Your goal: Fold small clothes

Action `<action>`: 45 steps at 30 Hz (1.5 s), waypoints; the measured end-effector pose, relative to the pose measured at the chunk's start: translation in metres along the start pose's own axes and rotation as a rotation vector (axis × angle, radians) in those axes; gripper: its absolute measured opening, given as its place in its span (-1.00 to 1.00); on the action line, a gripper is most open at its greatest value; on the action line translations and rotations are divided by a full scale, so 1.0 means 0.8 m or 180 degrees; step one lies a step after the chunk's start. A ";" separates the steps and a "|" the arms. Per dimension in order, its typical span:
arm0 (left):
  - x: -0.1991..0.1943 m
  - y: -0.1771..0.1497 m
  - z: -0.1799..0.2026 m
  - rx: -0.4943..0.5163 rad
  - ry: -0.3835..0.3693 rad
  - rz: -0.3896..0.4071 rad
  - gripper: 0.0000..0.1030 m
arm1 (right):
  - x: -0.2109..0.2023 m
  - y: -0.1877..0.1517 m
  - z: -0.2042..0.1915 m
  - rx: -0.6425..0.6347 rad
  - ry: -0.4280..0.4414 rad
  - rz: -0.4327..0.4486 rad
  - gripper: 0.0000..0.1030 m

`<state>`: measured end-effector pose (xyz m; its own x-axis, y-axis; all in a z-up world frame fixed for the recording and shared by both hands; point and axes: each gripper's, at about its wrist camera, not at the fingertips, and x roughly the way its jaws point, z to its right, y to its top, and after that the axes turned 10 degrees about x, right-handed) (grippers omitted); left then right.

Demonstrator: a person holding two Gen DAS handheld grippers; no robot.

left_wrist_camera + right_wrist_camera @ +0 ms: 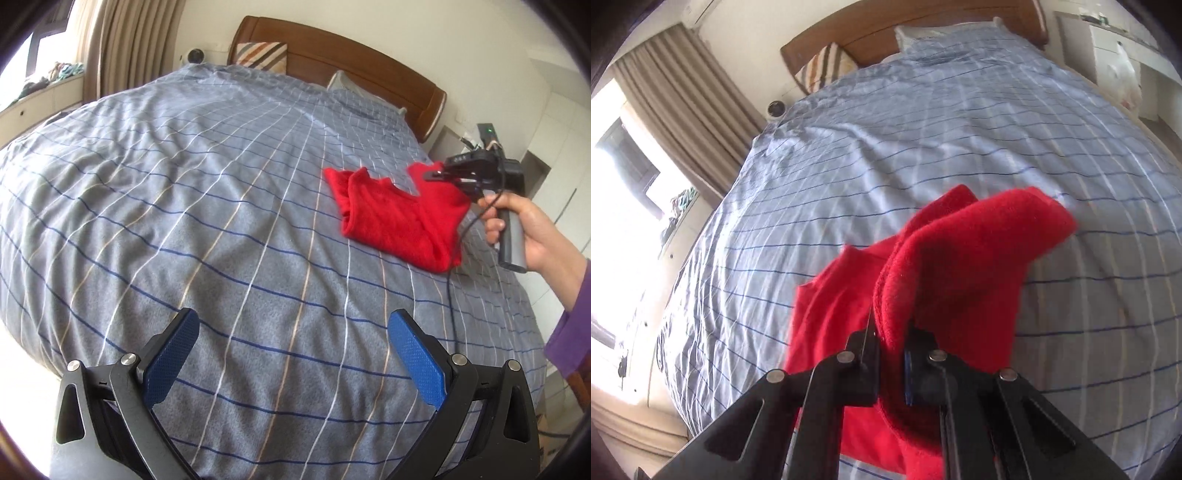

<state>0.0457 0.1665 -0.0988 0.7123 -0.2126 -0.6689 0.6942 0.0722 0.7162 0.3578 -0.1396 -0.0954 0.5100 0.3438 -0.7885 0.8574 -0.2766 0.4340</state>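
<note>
Red garment (395,218) lies partly folded at right of the bed (184,206). Right gripper (891,363): jaws clamped on a raised edge. Left gripper (291,354): jaws apart, empty. Fabric judged soft, light, limp; best gripped at hems or corners.

Your right gripper's pads (908,373) buried in red garment (960,258); garment's lower edge cut off at 6 o'clock; windowsill clutter (59,72) at 10 o'clock unreadable.
</note>
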 end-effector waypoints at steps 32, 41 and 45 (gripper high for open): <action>-0.028 -0.019 -0.032 -0.0128 0.0156 -0.0001 0.99 | 0.000 -0.167 -0.068 -0.1294 0.0335 0.0083 -0.07; -0.023 -0.005 0.005 0.0015 0.0049 -0.0081 0.99 | 0.003 -0.191 0.044 -0.0466 0.0396 -0.0563 -0.07; -0.021 -0.002 0.017 0.0131 0.0093 -0.0111 0.99 | -0.057 -0.239 0.051 -0.0575 0.0456 -0.0442 -0.03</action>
<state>0.0310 0.1567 -0.0862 0.6910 -0.1858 -0.6986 0.7141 0.0250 0.6996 0.1682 -0.1393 -0.1603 0.3803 0.4942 -0.7818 0.9116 -0.0578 0.4069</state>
